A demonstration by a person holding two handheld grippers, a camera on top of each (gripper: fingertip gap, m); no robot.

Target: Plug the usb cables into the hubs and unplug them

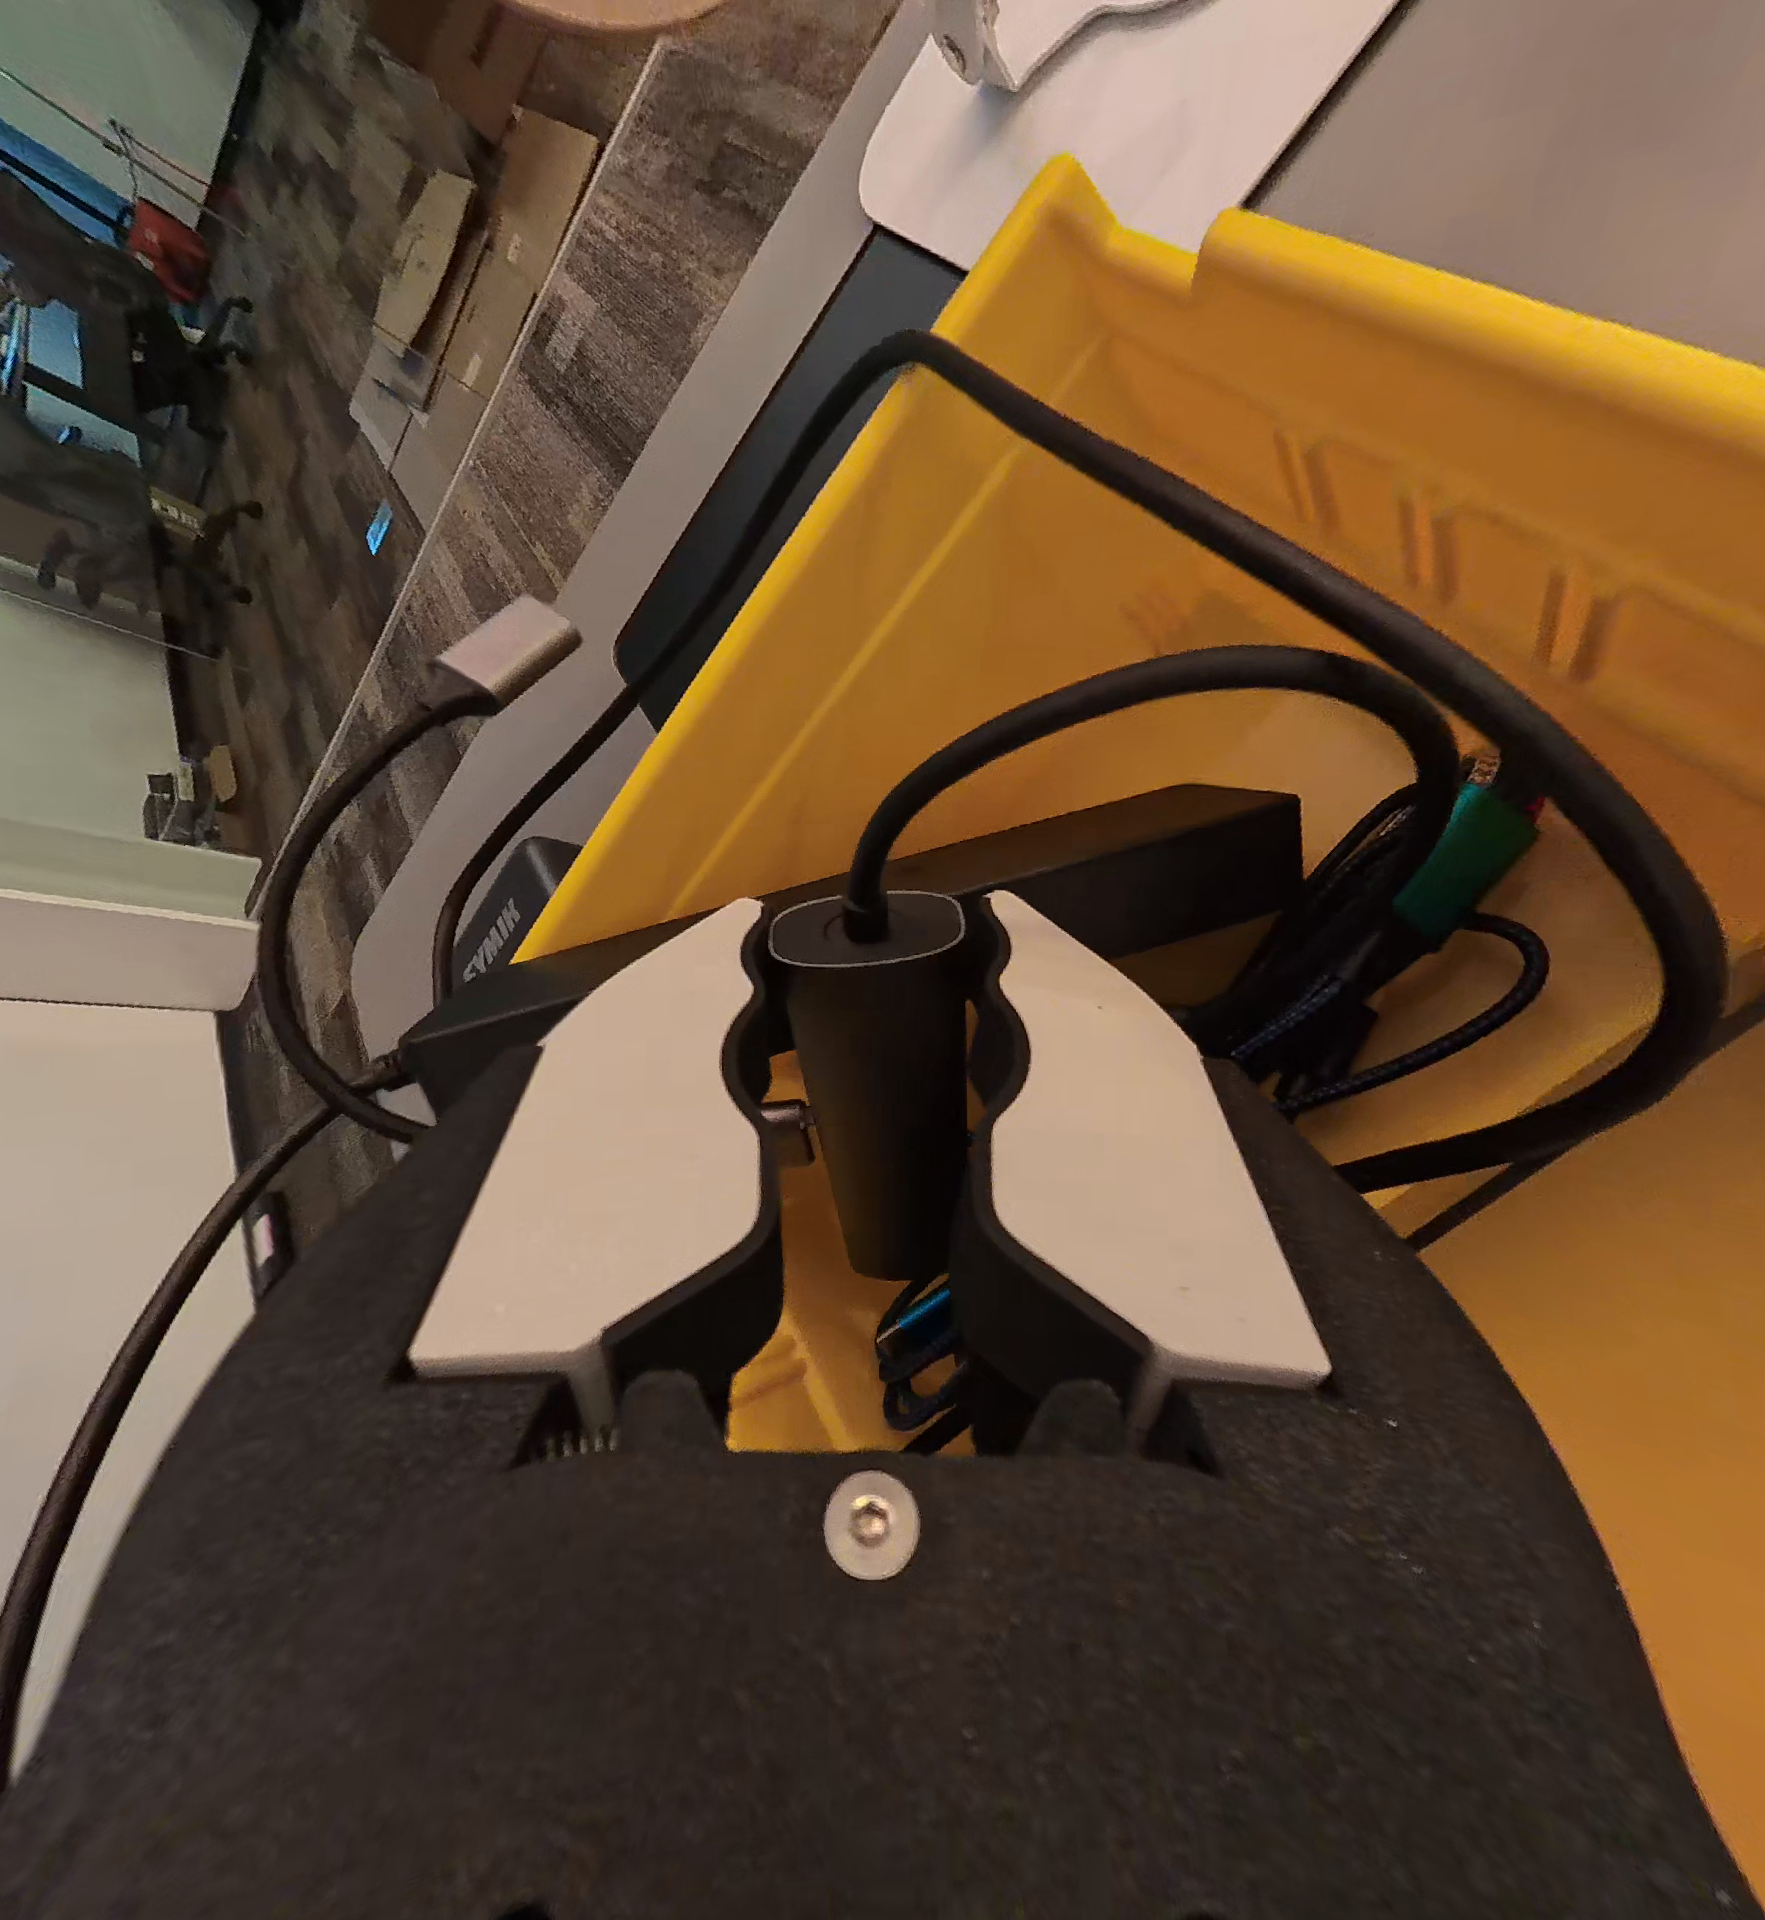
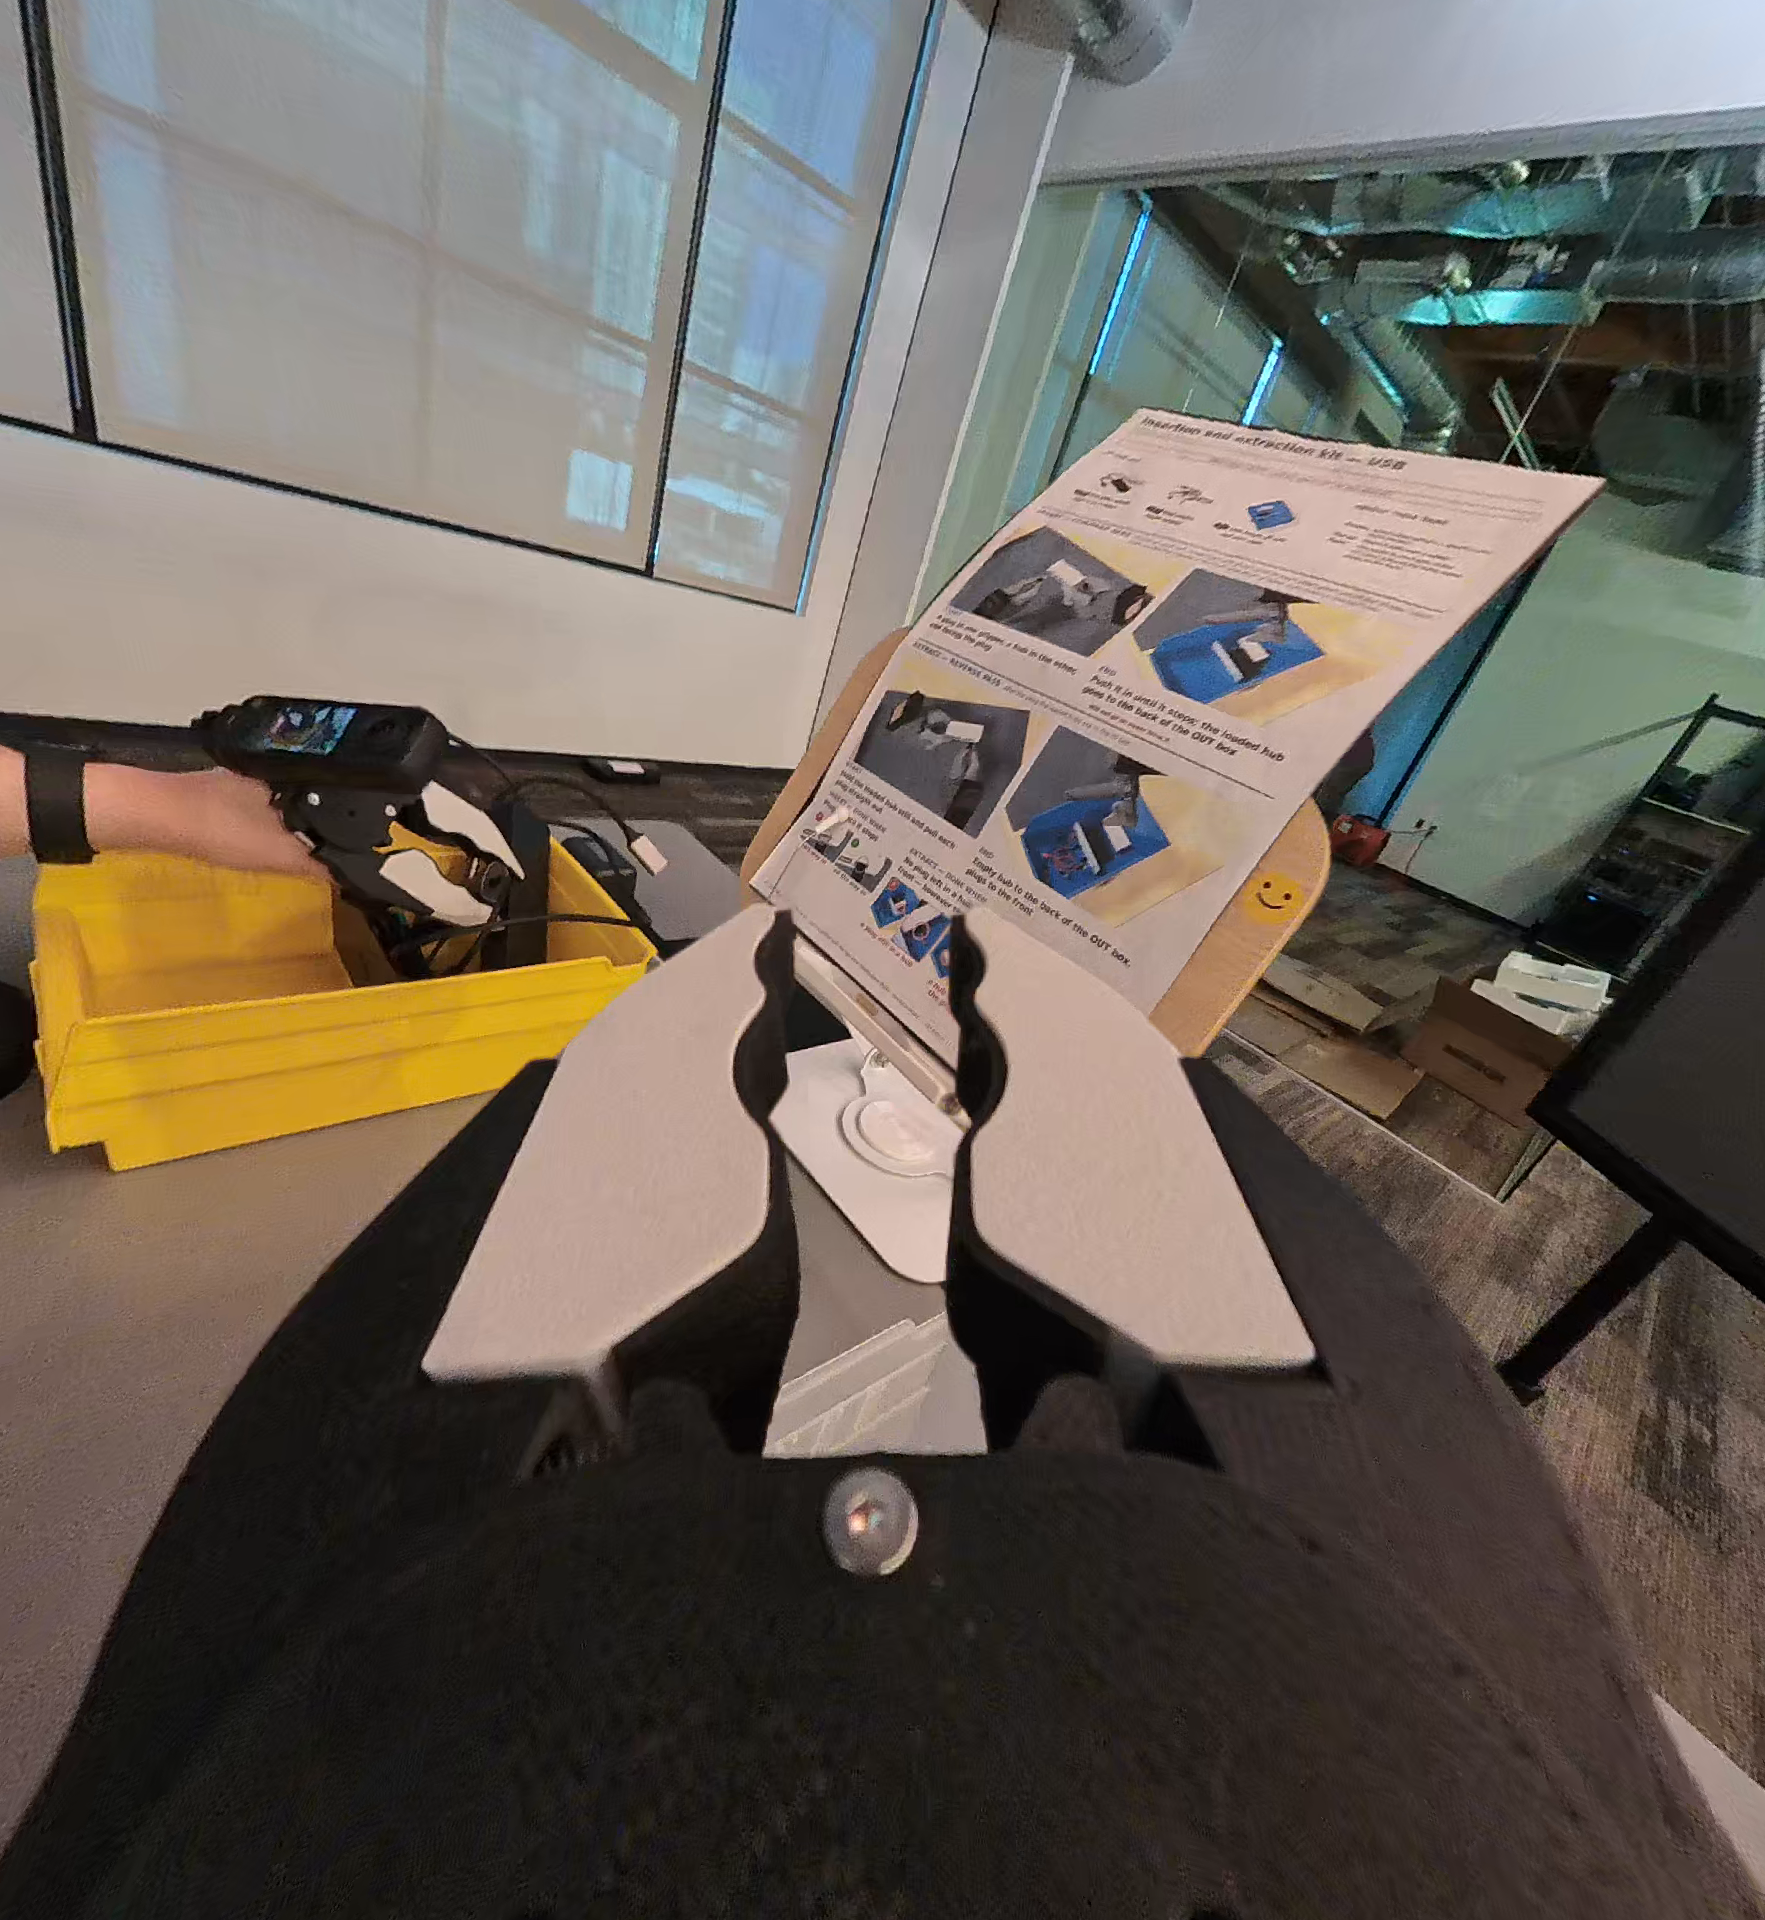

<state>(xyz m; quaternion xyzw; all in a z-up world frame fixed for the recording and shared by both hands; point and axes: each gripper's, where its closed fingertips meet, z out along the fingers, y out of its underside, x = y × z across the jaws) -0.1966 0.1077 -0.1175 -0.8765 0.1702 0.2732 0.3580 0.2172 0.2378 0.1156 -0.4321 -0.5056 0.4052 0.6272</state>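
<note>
My left gripper (image 1: 873,925) is shut on a black tapered USB hub (image 1: 878,1091) and holds it over the yellow bin (image 1: 1065,520). The hub's black cable (image 1: 1169,675) loops up from its top end. A silver USB plug (image 1: 509,655) on a thin black cable hangs at the left. A bundle of cables (image 1: 1377,987) with a green plug (image 1: 1460,862) lies in the bin, beside a long black hub (image 1: 1169,852). A blue plug (image 1: 919,1340) shows below the held hub. My right gripper (image 2: 865,935) is open and empty above the table, away from the bin (image 2: 338,1029).
A printed instruction sheet (image 2: 1169,707) leans on a wooden stand with a white base (image 2: 857,1153) just ahead of my right gripper. A person's hand (image 2: 182,821) holds the left gripper (image 2: 483,862) in the bin. A black screen (image 2: 1730,1070) stands at the right. My right fingertips sit around 50 cm from my left ones.
</note>
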